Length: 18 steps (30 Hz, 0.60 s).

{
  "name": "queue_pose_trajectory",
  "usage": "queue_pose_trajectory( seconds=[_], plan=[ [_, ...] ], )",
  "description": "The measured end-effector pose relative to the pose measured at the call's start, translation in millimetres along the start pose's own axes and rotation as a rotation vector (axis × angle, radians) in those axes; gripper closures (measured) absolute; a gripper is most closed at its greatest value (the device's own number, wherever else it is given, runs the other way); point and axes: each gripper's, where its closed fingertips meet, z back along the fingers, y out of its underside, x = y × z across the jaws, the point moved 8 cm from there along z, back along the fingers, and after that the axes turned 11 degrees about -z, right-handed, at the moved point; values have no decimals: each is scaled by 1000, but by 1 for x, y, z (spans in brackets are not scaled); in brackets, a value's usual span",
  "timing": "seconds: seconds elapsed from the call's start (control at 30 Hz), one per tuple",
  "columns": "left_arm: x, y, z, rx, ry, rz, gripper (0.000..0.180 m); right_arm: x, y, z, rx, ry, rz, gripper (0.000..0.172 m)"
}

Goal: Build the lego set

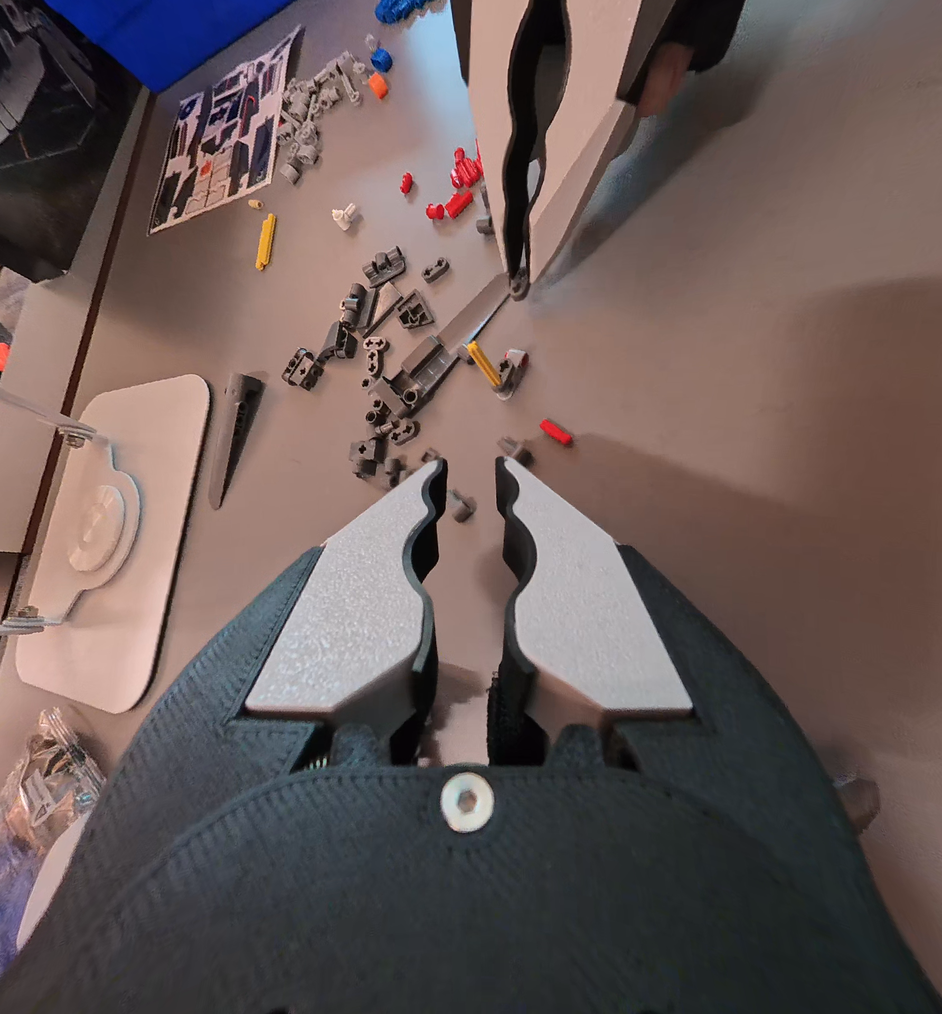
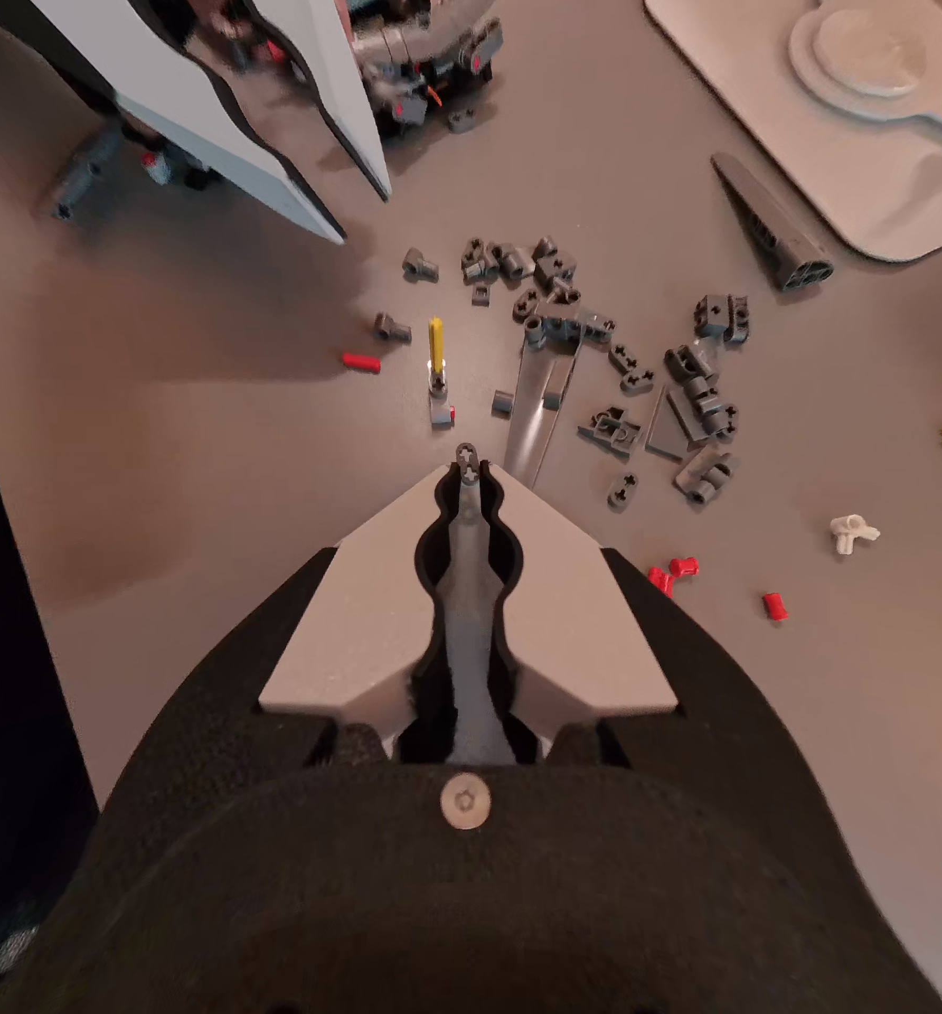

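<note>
My left gripper (image 1: 470, 466) is open, low over the brown table (image 1: 732, 494). A small grey connector piece (image 1: 460, 505) lies on the table between its fingers, and neither pad touches it. A heap of dark grey building-toy parts (image 1: 381, 384) lies just ahead. My right gripper (image 2: 469, 466) is shut on a small grey two-hole link (image 2: 466, 456) that sticks out past its fingertips. It also shows in the left wrist view (image 1: 518, 285), coming down from above with the link at its tip. The left gripper shows in the right wrist view (image 2: 364, 219) at the top left.
A white pad (image 1: 123, 527) and a dark tapered panel (image 1: 235, 433) lie to the left. A sticker sheet (image 1: 227, 142), red pins (image 1: 458, 186), a yellow axle (image 1: 266, 241), a red pin (image 1: 555, 431) and plastic bags (image 1: 35, 779) lie about. A part-built grey model (image 2: 430, 60) stands behind. Across from one pair of fingers to the other is roughly 10 cm. From the left gripper's tips to the red pin (image 1: 555, 431) is close to 4 cm. It turns up in the right wrist view (image 2: 362, 362) as well.
</note>
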Motion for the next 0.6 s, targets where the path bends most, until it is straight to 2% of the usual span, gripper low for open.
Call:
queue_pose_trajectory(
  seconds=[0.27, 0.6],
  plan=[
    [11, -20, -8, -86, 27, 11, 164, 14, -30, 3, -58, -13, 10, 168],
    [7, -24, -25, -93, 22, -30, 164, 19, -39, -6, -54, -26, -8, 168]
  ],
)
